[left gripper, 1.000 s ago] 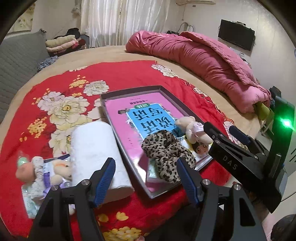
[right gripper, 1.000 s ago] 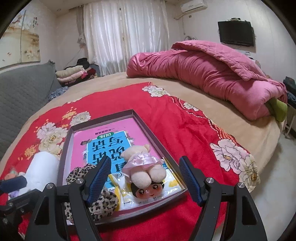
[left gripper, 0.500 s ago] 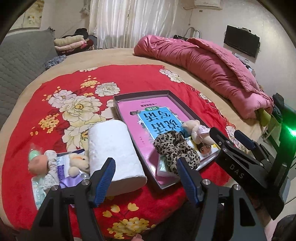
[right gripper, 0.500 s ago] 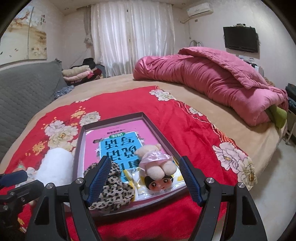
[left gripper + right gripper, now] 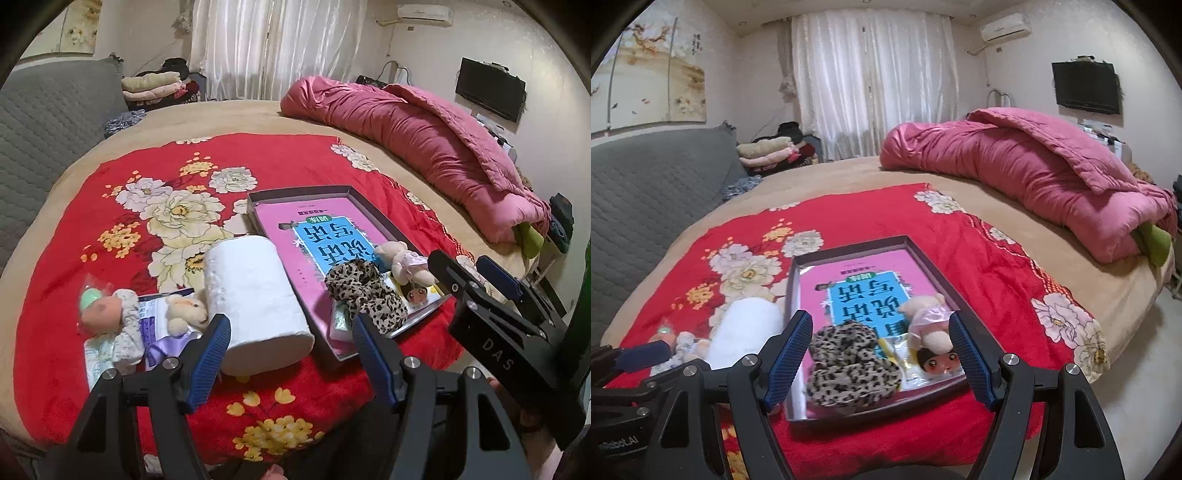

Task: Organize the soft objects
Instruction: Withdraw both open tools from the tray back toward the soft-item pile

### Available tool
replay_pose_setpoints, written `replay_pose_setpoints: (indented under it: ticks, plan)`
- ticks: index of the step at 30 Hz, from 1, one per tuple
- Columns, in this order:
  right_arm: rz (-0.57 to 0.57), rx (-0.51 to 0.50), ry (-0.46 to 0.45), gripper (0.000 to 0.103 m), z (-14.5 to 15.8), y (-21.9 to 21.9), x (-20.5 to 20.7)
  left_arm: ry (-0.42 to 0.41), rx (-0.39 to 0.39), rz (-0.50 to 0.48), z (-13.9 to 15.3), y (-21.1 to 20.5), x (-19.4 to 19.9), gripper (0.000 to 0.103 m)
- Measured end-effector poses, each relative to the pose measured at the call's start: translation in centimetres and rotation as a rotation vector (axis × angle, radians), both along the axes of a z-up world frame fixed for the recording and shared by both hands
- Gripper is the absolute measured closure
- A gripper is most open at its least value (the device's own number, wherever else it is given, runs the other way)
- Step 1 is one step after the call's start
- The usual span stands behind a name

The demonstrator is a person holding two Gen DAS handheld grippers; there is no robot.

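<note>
Leopard scrunchie [image 5: 849, 363] in tray [image 5: 849, 246] (perhaps atop a packet).

I'm in a home bedroom. A wide bed [image 5: 1015, 254] carries a rumpled pink quilt [image 5: 1027, 173], with white sheer curtains [image 5: 871, 81] and a wall-mounted black television [image 5: 1085, 88] behind.

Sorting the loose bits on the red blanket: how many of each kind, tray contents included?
Plush toys: 3
Leopard scrunchie: 1
Paper roll: 1
Tray: 1
Book: 1
Total: 7
</note>
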State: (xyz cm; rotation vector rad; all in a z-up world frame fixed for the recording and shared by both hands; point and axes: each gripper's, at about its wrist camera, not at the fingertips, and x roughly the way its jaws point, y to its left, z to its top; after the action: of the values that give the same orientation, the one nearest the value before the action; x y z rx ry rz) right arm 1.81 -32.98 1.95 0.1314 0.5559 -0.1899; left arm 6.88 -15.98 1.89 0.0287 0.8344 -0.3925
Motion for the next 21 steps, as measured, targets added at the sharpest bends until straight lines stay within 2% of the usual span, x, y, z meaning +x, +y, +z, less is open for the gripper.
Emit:
replay_pose_setpoints:
  ticks: [12, 21]
  plan:
    - [0.019, -0.013, -0.019, 0.026, 1.1, 1.2, -1.2, 0.001, -0.013, 0.045, 0.4, 2.6, -0.8, 0.035]
    - [0.098, -0.025, -0.016, 0.025, 2.0, 3.6, -1.8, 0.001, -0.007, 0.084, 0.3, 5.0, -0.8, 0.035]
